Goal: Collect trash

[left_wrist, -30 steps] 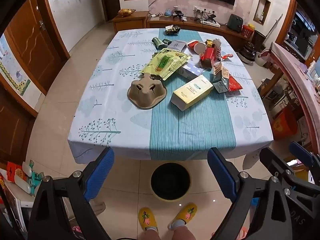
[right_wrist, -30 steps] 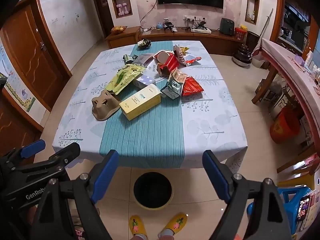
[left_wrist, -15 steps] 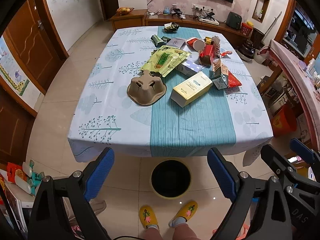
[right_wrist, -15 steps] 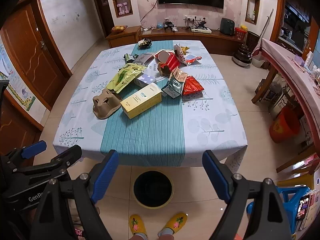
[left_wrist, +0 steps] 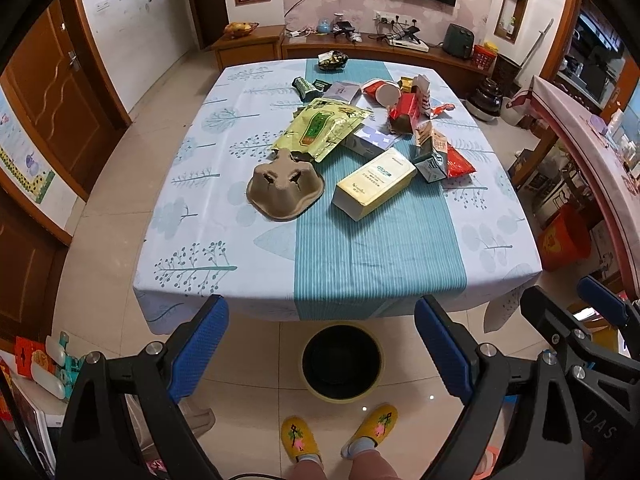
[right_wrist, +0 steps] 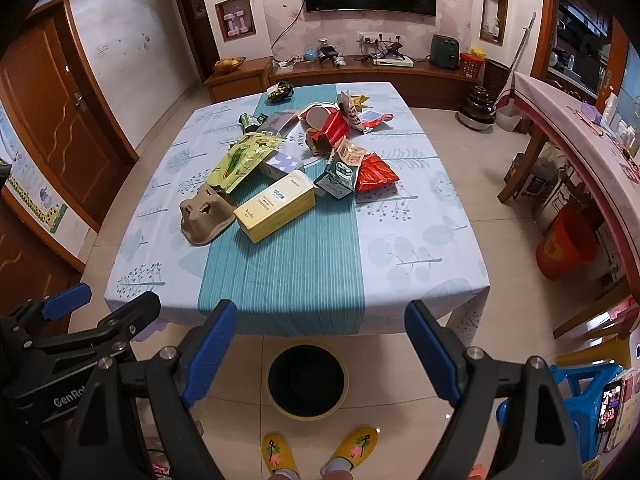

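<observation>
Trash lies on the table [left_wrist: 360, 264]: a brown pulp cup carrier [left_wrist: 285, 185] [right_wrist: 206, 214], a yellow box [left_wrist: 375, 183] [right_wrist: 276, 204], a yellow-green pouch [left_wrist: 323, 128] [right_wrist: 244, 156], a green-white carton [left_wrist: 430, 158] [right_wrist: 340, 170], a red wrapper [left_wrist: 460, 162] [right_wrist: 376, 172] and several more packs behind. A black bin with a yellow rim [left_wrist: 342, 362] [right_wrist: 307, 380] stands on the floor at the table's near edge. My left gripper [left_wrist: 322, 344] and right gripper [right_wrist: 320, 344] are open and empty, above the floor in front of the table.
My feet in yellow slippers [left_wrist: 340, 432] stand behind the bin. A red bucket [right_wrist: 566, 244] and a long counter [right_wrist: 580, 128] are at the right. A blue stool [right_wrist: 584, 396] is near right. Wooden doors [left_wrist: 52, 92] line the left wall.
Both grippers have tilted up slightly and eased toward the table; the table sits a little lower in both views. Both stay open and empty.
</observation>
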Demonstrator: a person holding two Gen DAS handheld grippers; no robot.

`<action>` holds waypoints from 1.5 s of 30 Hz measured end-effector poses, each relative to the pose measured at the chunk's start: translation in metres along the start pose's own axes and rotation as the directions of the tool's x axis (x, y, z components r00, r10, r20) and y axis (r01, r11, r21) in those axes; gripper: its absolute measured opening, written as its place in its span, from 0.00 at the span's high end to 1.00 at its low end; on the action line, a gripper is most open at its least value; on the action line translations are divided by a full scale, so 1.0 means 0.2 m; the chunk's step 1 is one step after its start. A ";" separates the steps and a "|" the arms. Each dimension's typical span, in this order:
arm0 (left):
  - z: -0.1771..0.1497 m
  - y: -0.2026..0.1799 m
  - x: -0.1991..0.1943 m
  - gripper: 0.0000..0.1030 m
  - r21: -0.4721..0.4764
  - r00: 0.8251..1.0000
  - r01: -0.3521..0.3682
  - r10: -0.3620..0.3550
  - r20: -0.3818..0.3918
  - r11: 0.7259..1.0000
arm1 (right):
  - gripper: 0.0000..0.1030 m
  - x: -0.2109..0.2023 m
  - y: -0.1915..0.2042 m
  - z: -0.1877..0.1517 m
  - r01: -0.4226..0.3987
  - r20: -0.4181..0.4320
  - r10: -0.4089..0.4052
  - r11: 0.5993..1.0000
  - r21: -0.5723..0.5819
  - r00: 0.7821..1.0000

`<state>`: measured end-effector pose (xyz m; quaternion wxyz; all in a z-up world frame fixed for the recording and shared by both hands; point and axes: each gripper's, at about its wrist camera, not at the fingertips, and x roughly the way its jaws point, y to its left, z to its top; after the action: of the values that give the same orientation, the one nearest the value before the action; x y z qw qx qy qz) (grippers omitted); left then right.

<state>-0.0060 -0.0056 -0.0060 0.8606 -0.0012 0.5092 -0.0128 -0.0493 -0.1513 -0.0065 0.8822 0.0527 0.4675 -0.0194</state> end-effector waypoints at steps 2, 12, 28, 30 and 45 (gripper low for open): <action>0.00 0.00 0.00 0.10 0.003 1.000 0.001 -0.001 0.000 1.000 | 0.16 0.00 0.00 0.00 -0.001 -0.001 0.001 1.000 -0.001 1.000; 0.00 -0.02 0.00 0.10 0.015 1.000 -0.003 0.003 0.002 1.000 | 0.16 -0.01 -0.02 0.00 0.001 0.002 -0.001 1.000 0.006 1.000; -0.04 -0.01 -0.04 0.10 0.006 1.000 -0.014 0.014 0.000 1.000 | 0.16 -0.02 -0.02 -0.03 -0.004 -0.002 0.004 1.000 0.009 1.000; -0.05 -0.01 -0.04 0.10 -0.001 1.000 -0.015 0.015 -0.003 1.000 | 0.16 -0.03 -0.01 -0.03 -0.009 -0.003 0.009 1.000 0.001 1.000; -0.03 -0.03 -0.06 0.10 -0.051 0.999 -0.053 0.053 0.002 0.997 | 0.16 -0.02 -0.03 -0.01 -0.045 -0.008 0.045 0.999 -0.028 0.999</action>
<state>-0.0177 -0.0105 0.0017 0.8613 -0.0099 0.5075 0.0229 -0.0534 -0.1577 -0.0044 0.8814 0.0506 0.4695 0.0073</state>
